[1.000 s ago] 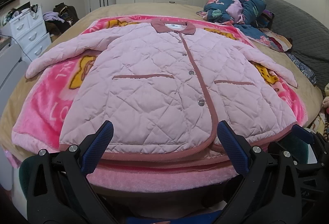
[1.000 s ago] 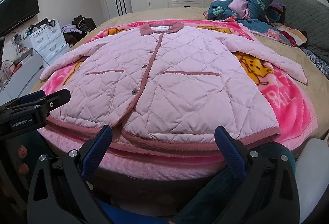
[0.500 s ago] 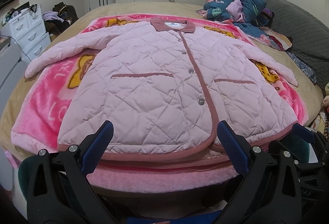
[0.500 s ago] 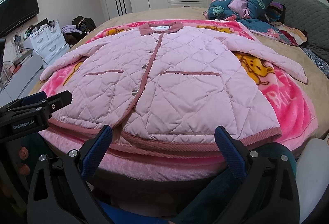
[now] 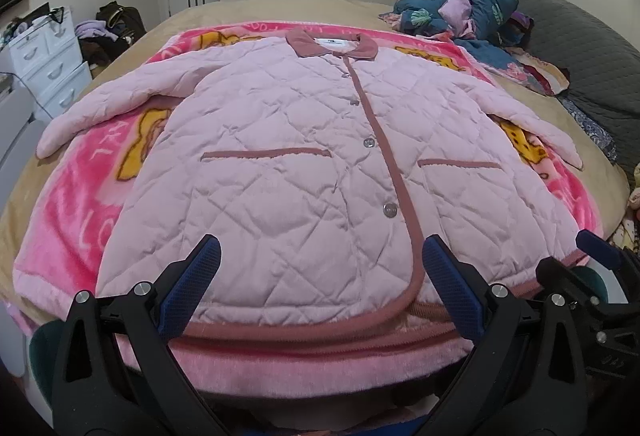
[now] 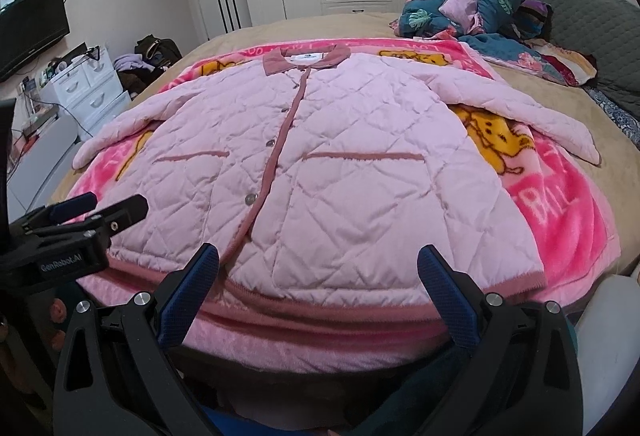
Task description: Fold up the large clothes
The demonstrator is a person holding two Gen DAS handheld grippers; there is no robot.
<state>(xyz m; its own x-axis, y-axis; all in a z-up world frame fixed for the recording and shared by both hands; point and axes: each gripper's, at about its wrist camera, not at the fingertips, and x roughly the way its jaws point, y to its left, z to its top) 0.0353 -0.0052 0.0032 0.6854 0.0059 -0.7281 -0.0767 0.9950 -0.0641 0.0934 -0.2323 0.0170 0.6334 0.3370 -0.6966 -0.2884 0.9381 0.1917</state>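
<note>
The quilted pink jacket (image 5: 288, 171) is spread flat, buttoned, ahead of the left hand-held gripper (image 5: 320, 292) and right hand-held gripper (image 6: 318, 292), both held wide and empty, so that its hem can be reached.

Collar label (image 5: 331, 43) print illegible

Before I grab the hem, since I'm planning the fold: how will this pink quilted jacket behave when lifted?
The jacket is puffy and quilted, so it will probably feel light for its bulk and sag from wherever it is held. Its spread sleeves will likely trail limply. The fuzzy blanket beneath may drag on it rather than let it slide.
</note>
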